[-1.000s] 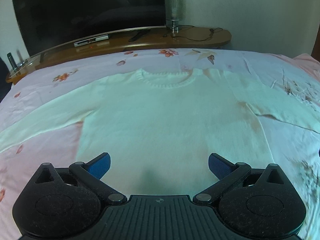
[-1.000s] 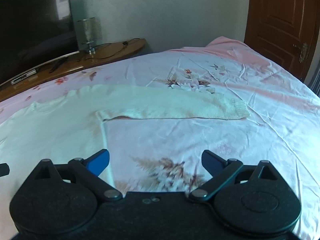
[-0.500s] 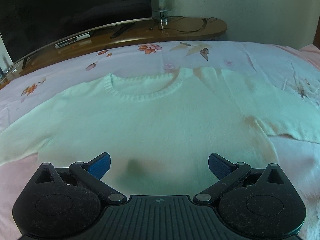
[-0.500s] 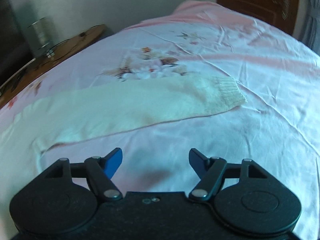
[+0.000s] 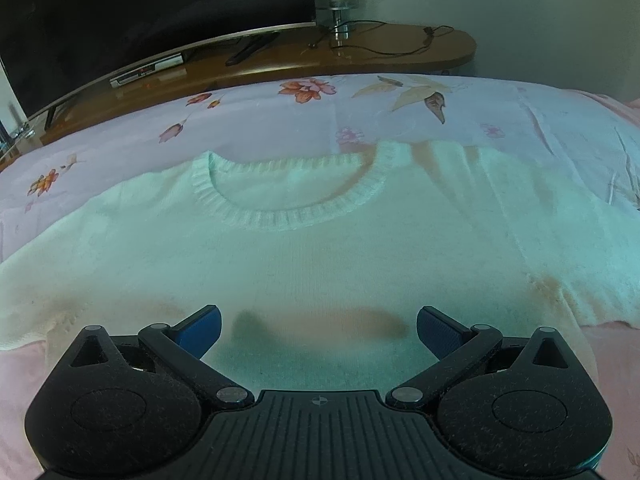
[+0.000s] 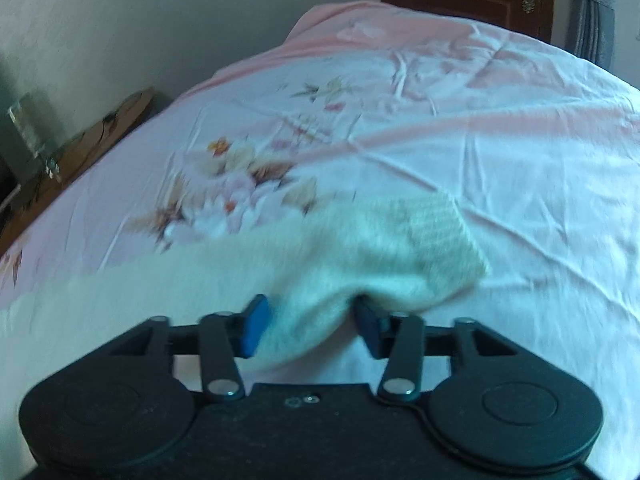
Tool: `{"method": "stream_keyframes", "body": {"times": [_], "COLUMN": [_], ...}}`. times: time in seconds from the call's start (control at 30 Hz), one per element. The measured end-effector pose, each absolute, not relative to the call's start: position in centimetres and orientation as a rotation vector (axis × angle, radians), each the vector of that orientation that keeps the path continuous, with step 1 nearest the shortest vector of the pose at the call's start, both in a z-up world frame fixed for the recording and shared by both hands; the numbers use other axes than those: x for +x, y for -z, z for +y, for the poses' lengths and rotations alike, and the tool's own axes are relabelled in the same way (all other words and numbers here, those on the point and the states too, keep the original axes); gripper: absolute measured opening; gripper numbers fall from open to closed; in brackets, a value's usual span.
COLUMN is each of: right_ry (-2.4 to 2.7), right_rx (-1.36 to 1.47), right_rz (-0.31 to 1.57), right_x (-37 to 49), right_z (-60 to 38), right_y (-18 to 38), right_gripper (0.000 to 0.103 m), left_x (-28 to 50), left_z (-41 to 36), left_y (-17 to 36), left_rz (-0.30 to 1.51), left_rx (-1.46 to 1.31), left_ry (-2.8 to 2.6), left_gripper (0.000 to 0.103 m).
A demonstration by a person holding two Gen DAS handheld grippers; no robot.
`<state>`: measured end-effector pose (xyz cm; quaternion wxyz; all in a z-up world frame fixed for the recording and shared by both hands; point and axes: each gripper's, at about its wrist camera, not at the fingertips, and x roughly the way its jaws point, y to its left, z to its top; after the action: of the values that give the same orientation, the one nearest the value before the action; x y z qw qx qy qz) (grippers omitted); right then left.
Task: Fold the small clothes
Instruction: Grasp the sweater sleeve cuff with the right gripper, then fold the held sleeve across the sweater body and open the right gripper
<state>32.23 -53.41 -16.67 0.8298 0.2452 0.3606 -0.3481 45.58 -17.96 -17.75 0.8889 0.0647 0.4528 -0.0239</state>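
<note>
White knit sweater (image 5: 320, 264) lies flat, front up, on the pink floral bedsheet (image 5: 520, 120), ribbed collar (image 5: 288, 216) at the far side, spread out ready for folding. Left gripper (image 5: 319, 326) hovers over the chest, jaws wide, holding nothing. Right gripper (image 6: 309, 326) has its jaws narrowed around the sleeve (image 6: 360, 256) near the ribbed cuff (image 6: 444, 236); fabric bunches between the blue pads (image 6: 254, 326), likely a grab to fold the sleeve inward. View blurred, so a firm pinch is unclear. Soft, limp knit; will sag when lifted.
</note>
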Motion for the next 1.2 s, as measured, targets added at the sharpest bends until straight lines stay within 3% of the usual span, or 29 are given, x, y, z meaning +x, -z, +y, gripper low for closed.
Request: {"method": "stream_keyframes", "body": {"times": [0.1, 0.2, 0.53, 0.73, 0.77, 0.8, 0.87, 1.03, 1.2], "right_ry": [0.749, 0.729, 0.261, -0.123, -0.185, -0.237, -0.306, -0.276, -0.069], "right_rx": [0.525, 0.494, 0.312, 0.283, 0.279, 0.278, 0.272, 0.211, 0.113], "right_rz": [0.737, 0.702, 0.572, 0.678, 0.728, 0.783, 0.858, 0.807, 0.761], "right_x": [32.4, 32.7, 40.9, 46.0, 46.6, 47.0, 47.0, 44.4, 42.2], "right_z": [-54.4, -54.0, -39.3, -24.7, -22.7, -21.1, -19.1, -20.4, -26.1], "right_y": [16.8, 16.3, 10.9, 12.8, 13.8, 14.8, 16.3, 15.4, 15.0], "right_gripper": [0.016, 0.008, 0.007, 0.008, 0.013, 0.025, 0.035, 0.035, 0.046], "left_x": [45.6, 45.7, 45.4, 45.3, 45.4, 45.5, 45.5, 45.3, 46.6], "left_z": [-17.5, -16.7, -7.9, -0.8, 0.1, 0.8, 1.9, 1.6, -2.8], "left_y": [17.7, 17.2, 14.7, 14.1, 14.2, 14.2, 14.5, 15.5, 16.2], "left_rz": [0.937, 0.930, 0.894, 0.899, 0.906, 0.914, 0.924, 0.960, 0.983], "left_rx": [0.131, 0.116, 0.045, -0.030, -0.052, -0.076, -0.134, -0.275, -0.285], "left_ry": [0.050, 0.045, -0.083, -0.195, -0.196, -0.191, -0.163, -0.036, 0.077], "left_gripper": [0.103, 0.103, 0.103, 0.103, 0.103, 0.103, 0.103, 0.103, 0.103]}}
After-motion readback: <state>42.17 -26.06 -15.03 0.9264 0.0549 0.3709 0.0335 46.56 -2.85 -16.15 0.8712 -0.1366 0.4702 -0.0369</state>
